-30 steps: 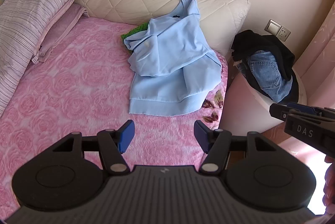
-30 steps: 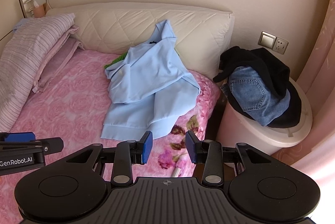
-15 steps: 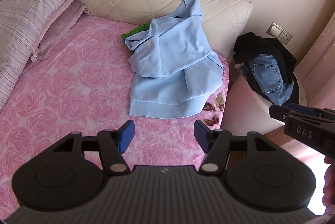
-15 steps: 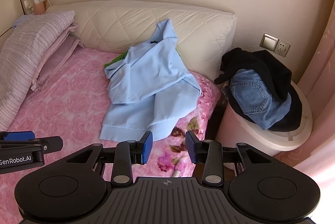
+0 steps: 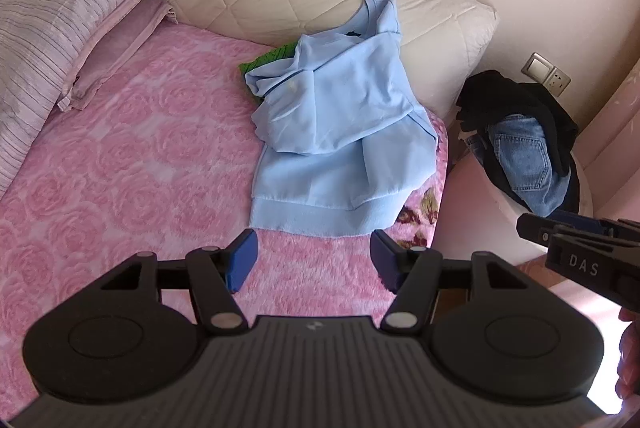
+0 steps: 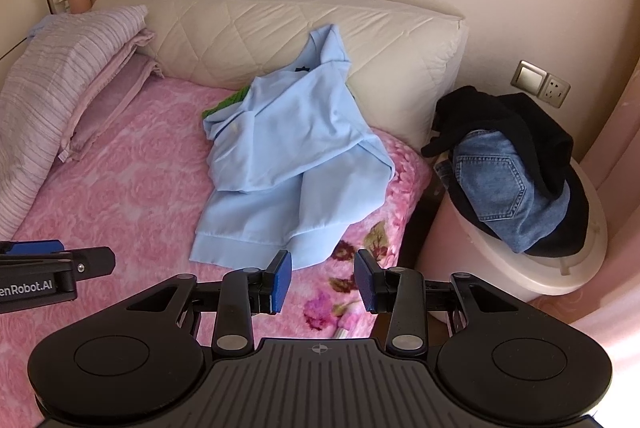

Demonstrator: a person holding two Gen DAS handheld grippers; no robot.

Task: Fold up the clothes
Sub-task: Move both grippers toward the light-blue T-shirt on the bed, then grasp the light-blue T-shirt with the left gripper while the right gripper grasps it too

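Right now, nothing is held by the left tongs (image 5: 314, 260). Its blue pads (image 5: 242, 260) are kept wide apart, just short of the bottom edge of the light blue top (image 5: 340, 135), likely so that edge can be taken hold of. The right tongs (image 6: 323, 282) are also kept open and empty, with a smaller gap, near the top's lower right corner and over the flowery edge of the pink blanket (image 6: 120, 195). The top is left crumpled on the blanket, with its upper part leaned against the cream headboard (image 6: 256, 27). A bit of green cloth (image 5: 268, 61) is tucked under it. Striped pillows (image 5: 60, 23) are stacked well away at the far left. Jeans (image 6: 496, 187) and black clothes (image 6: 508, 119) are piled on a round stand (image 6: 552, 280) beside the bed, perhaps to be folded later.
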